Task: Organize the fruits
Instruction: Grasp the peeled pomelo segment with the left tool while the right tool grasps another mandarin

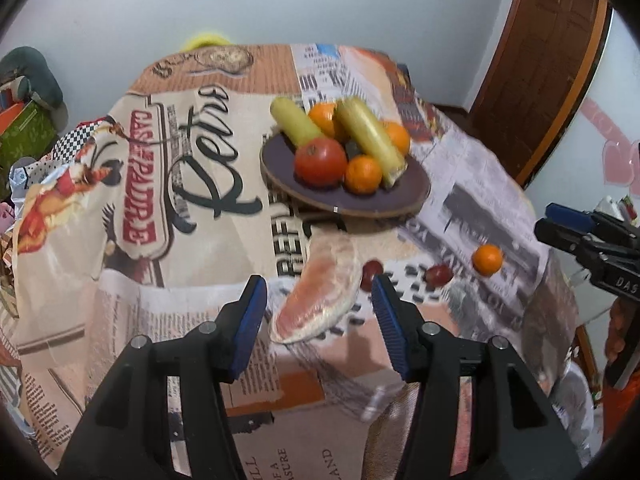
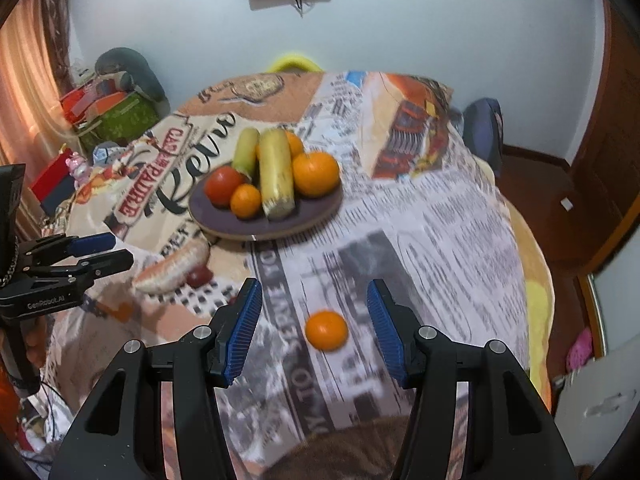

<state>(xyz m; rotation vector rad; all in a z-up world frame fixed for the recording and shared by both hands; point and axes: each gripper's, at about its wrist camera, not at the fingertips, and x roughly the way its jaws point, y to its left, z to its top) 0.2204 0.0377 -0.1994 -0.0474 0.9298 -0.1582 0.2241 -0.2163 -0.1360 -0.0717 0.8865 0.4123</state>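
Here both grippers hang with fingers apart and empty: the left gripper (image 1: 320, 320) frames the pomelo wedge (image 1: 316, 292), the right gripper (image 2: 316, 328) the loose tangerine (image 2: 327, 330). The tangerine could roll off the near tabletop (image 2: 440, 240) edge if nudged, and the crowded plate (image 2: 224, 220) may shed fruit.
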